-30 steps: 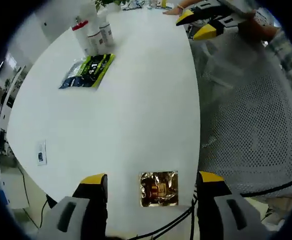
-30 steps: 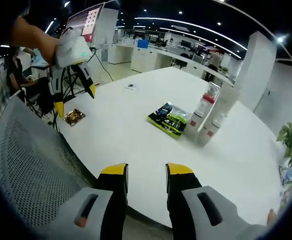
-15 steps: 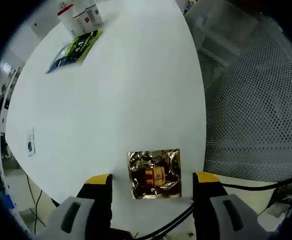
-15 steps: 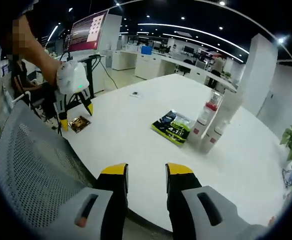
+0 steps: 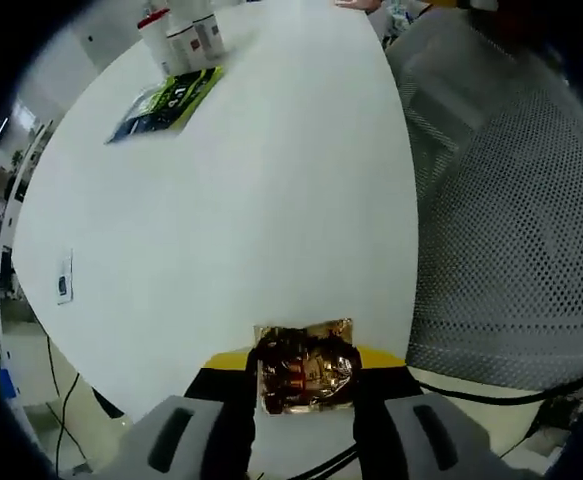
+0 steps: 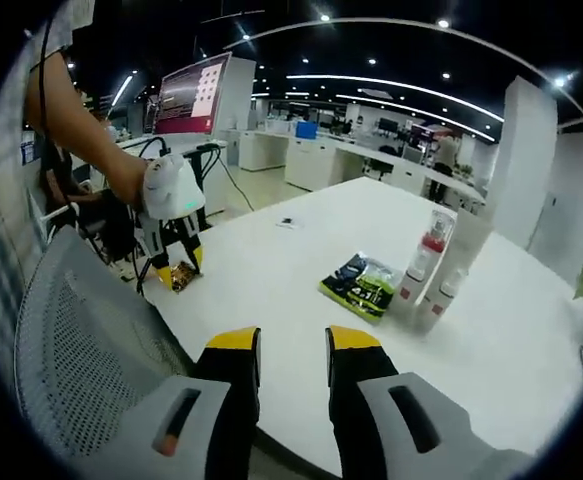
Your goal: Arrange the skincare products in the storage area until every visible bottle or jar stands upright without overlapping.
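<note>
A gold foil sachet (image 5: pixel 304 366) lies at the near edge of the white round table (image 5: pixel 271 220), and my left gripper (image 5: pixel 306 368) is shut on it, one jaw against each side. The right gripper view has that left gripper (image 6: pixel 178 268) at the table's left edge, with the sachet (image 6: pixel 182 277) at its tips. Three upright bottles (image 6: pixel 433 270), one red-capped, stand beside a flat green packet (image 6: pixel 363 285). The same bottles (image 5: pixel 181 35) and packet (image 5: pixel 166 103) are at the far side in the left gripper view. My right gripper (image 6: pixel 293 345) hovers over the near edge, its jaws close together with nothing between them.
A grey mesh chair (image 5: pixel 511 230) stands against the table edge, and its back (image 6: pixel 81 340) is on the left of the right gripper view. A small card (image 5: pixel 63 288) lies near the table's left rim. A person's arm (image 6: pixel 81 115) holds the left gripper. Office desks are behind.
My left gripper has moved forward over the gold sachet and its jaws have shut on it. The right gripper's jaws are unchanged, while its view has shifted slightly.
</note>
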Demonstrator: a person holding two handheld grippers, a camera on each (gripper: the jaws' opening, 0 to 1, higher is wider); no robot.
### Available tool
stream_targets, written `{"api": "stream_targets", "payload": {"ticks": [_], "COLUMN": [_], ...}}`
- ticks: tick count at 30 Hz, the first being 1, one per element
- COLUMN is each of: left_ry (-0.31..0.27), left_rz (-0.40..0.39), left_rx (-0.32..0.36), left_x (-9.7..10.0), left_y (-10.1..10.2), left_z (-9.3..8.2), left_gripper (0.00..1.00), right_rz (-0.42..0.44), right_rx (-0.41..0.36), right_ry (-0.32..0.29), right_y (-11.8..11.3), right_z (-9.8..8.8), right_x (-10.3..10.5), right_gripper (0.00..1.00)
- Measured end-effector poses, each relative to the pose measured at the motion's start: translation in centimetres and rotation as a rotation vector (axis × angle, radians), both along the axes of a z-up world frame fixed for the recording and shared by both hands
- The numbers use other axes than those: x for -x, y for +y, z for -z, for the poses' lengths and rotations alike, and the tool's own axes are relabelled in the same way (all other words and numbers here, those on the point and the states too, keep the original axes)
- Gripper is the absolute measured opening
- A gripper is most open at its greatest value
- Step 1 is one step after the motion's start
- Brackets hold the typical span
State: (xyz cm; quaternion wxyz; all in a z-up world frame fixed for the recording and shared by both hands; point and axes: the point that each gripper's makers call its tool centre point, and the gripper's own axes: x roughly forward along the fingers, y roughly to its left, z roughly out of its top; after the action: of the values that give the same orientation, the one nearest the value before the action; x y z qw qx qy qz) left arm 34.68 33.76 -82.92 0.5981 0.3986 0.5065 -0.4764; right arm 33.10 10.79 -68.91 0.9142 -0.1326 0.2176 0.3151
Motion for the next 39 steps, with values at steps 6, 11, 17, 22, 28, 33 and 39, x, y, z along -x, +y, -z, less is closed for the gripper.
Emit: {"api": "stream_targets", "payload": {"ticks": [6,11,17,22,28,33,39], "left_ry": [-0.005,-0.056,-0.034,0.115,0.222,0.310,0.332], "left_rz": [-0.090,-0.092,-0.206,-0.383,-0.508,-0.592,-0.623], "left_rx": [0.025,0.150,0.476,0.738,0.893,0.971,1.019], "left_x": [0.6,-0.1,-0.9,-0.5,0.1,0.1,-0.4], "left_y": [-0.6,-4.2,-11.9,-17.4,-20.7,-21.8,-21.8], "left_z": [-0.4,-3.5,-9.2,-13.7,-15.6,-16.0,-16.3], "left_gripper": [0.04,0.02,0.01,0.01,0.02,0.02,0.02], "right_rz": [-0.055,-0.085,-0.114,-0.135,-0.113,-0.092,-0.098], "right_rx": [-0.011,-0.037,-0.099,-0.149,-0.252,-0.294,-0.317], "right_ry": [0.034,0.067,0.103,0.111,0.101,0.119,0.132], "right_y": [1.0,1.6,2.4,3.0,2.9,2.7,3.0], "right_z": [0.4,0.6,0.4,-0.1,-1.6,-1.9,-2.1], "right_x": [0.8,1.3,1.8,2.2,1.8,1.5,1.8], "right_gripper": [0.24,0.24,0.24,0.26,0.27,0.24,0.17]}}
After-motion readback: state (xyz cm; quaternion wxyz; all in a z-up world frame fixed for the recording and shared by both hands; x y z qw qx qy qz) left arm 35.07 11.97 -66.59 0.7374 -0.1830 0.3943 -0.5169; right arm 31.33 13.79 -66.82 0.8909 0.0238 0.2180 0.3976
